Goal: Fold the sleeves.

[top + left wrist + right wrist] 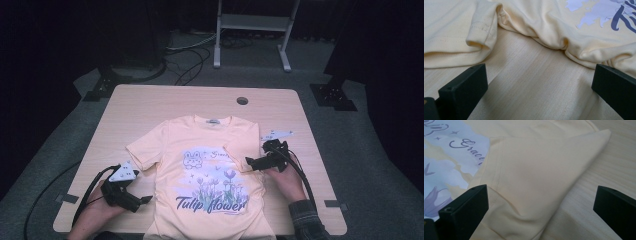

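Shirt (207, 170) flat on my table (150, 102), print up, a gripper at each side.

A round hole (242, 100) sits far on the table. My left gripper (145, 200), jaws apart, lies just left of the hem; my right gripper (248, 161), jaws apart, is over the folded-in right sleeve (544, 170).

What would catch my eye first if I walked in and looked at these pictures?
A pale yellow T-shirt lies face up in the middle of the wooden table, printed with purple flowers and the words "Tulip flower". The sleeve on the person's right is folded in over the print. A black claw sits at each side of the shirt, the left claw and the right claw, both open.
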Motion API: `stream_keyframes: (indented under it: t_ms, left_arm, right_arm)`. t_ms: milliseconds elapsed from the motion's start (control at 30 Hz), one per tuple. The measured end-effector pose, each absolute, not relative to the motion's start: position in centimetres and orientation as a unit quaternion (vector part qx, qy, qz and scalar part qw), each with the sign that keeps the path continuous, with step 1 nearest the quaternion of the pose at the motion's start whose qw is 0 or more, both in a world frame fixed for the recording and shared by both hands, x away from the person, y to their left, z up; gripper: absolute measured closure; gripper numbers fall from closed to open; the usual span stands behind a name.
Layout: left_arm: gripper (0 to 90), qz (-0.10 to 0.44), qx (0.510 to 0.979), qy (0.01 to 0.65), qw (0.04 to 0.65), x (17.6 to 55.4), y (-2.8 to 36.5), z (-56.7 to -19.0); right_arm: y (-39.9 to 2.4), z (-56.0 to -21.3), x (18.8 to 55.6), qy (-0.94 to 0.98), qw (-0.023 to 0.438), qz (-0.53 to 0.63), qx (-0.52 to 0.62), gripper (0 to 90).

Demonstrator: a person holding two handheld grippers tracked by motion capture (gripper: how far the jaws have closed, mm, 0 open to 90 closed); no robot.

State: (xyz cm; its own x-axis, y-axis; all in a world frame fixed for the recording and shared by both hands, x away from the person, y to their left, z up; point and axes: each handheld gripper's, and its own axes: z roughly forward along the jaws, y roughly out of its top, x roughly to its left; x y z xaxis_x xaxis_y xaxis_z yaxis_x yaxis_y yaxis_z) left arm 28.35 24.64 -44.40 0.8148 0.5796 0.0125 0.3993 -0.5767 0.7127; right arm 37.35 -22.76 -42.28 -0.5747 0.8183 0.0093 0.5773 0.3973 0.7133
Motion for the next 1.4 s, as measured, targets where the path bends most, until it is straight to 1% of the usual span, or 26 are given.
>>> stream_keyframes:
  t_ms: [367,733,1400]
  left_arm:
    - [0.0,0.123,0.88,0.275,0.367,28.3,24.6,-44.4]
    - [0.0,0.122,0.881,0.274,0.367,28.3,24.6,-44.4]
    - [0.0,0.122,0.881,0.274,0.366,28.3,24.6,-44.4]
  right_arm:
    - [-24.1,-41.5,36.6,0.806,0.186,0.354,0.436,0.0]
    - [-25.7,-41.1,35.9,0.789,0.179,0.382,0.447,0.0]
    - [-26.6,-41.0,34.9,0.783,0.176,0.379,0.46,0.0]
